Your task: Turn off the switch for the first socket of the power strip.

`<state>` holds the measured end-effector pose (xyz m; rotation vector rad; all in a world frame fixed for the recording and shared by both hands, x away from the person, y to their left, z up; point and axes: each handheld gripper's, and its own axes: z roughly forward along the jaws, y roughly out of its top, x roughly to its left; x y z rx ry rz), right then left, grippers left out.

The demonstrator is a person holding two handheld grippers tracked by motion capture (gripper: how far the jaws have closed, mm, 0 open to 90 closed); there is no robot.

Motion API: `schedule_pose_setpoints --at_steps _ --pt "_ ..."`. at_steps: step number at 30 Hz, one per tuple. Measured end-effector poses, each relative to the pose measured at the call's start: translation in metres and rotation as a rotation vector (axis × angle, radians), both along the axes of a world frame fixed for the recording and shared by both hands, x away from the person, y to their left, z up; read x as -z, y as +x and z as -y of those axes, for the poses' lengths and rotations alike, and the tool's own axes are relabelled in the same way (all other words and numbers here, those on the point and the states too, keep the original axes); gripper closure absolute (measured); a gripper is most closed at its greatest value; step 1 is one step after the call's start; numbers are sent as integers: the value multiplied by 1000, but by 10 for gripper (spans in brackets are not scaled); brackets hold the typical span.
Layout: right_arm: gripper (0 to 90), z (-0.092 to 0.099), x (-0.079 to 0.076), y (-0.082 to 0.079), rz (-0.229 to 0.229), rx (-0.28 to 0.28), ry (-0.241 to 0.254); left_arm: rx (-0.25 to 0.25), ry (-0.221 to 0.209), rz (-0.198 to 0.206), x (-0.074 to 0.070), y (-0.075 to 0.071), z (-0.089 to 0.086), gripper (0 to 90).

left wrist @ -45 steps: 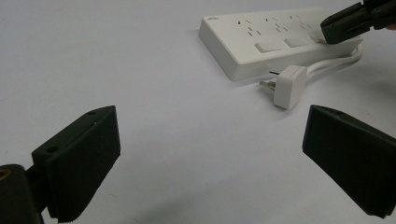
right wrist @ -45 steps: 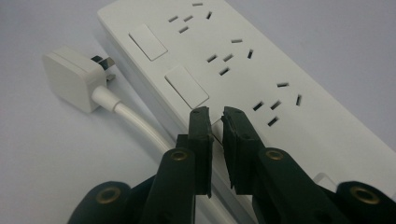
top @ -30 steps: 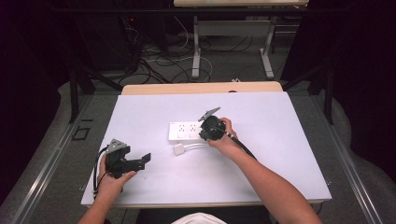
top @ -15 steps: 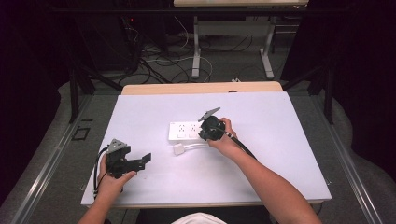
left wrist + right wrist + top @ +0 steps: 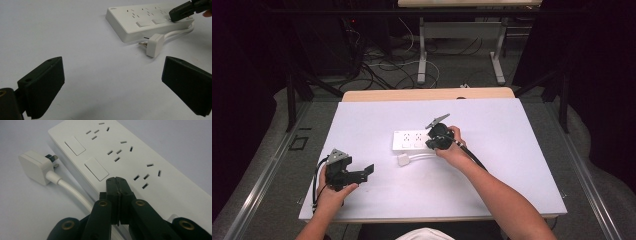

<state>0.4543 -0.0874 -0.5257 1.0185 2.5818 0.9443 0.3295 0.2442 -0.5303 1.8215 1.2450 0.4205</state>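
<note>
A white power strip (image 5: 409,140) (image 5: 140,22) (image 5: 125,152) lies flat near the table's middle. Its white plug (image 5: 403,160) (image 5: 155,45) (image 5: 35,167) rests loose in front of it on a thick white cable (image 5: 67,187). My right gripper (image 5: 429,143) (image 5: 116,180) is shut, its jaws having just closed further with nothing between them. Its tip sits on the strip's top beside a rocker switch (image 5: 96,168). My left gripper (image 5: 368,170) (image 5: 112,61) stands wide open and empty at the front left, pointing toward the plug.
The white table (image 5: 522,150) has bare surface right of the strip and in front of it. A wooden desk edge (image 5: 427,94) runs behind it. Cables and table legs (image 5: 422,55) cover the dark floor beyond.
</note>
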Motion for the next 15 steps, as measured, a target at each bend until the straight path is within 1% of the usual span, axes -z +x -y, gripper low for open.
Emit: schedule_pose_setpoints --at_steps 4,5,7,8,9,10,11,12,13,14,15 --pt "880 -1 1 1 21 -19 2 -3 -1 -1 0 0 0 41" --pt "880 -1 1 1 22 -16 3 -4 -2 -1 0 0 1 41" --pt "881 -2 0 0 10 -12 4 -3 -1 -1 0 0 1 41" --pt "882 -3 0 -1 15 -5 2 -2 -1 -1 0 0 1 41" --pt "883 -4 1 0 28 -17 0 -2 0 -1 0 0 1 41" --pt "884 -5 1 -1 28 -12 -3 -2 0 0 0 0 1 41" --pt "885 -6 1 -1 41 -22 -8 -2 0 0 0 0 1 41" --pt "898 -6 1 -2 38 -17 -13 -2 0 1 0 0 1 41" --pt "900 -7 2 -1 25 -17 -11 -3 0 1 0 0 1 41" --pt "900 -6 2 0 32 -30 -9 0 0 0 0 0 0 41" --pt "900 -7 2 0 31 -21 -3 2 1 -4 0 0 0 41"
